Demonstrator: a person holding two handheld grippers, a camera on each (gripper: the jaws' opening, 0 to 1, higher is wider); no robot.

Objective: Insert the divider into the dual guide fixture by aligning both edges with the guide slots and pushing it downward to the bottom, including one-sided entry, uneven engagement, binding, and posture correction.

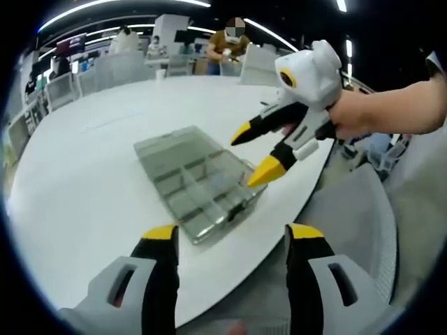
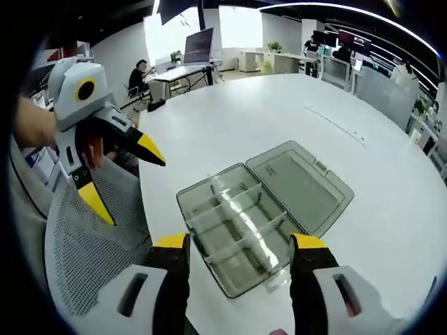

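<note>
A clear, smoke-tinted compartment box (image 2: 237,227) lies on the white table (image 2: 230,118) with its lid (image 2: 300,178) folded flat open. Inside, a long clear divider (image 2: 244,222) runs lengthwise and shorter cross dividers stand in the wall slots. The same box (image 1: 199,185) sits near the table edge in the left gripper view. My right gripper (image 2: 239,243) hovers open just in front of the box with nothing between its jaws. Above the box's right end it appears as an open right gripper (image 1: 255,152). My left gripper (image 1: 234,234) is open and empty; it is off the table edge (image 2: 124,176).
A grey mesh chair (image 2: 84,244) stands against the table edge beside the box, also seen as a chair (image 1: 349,209). Bare tabletop (image 1: 105,160) spreads beyond the box. Desks, monitors and seated people (image 2: 143,70) are far behind.
</note>
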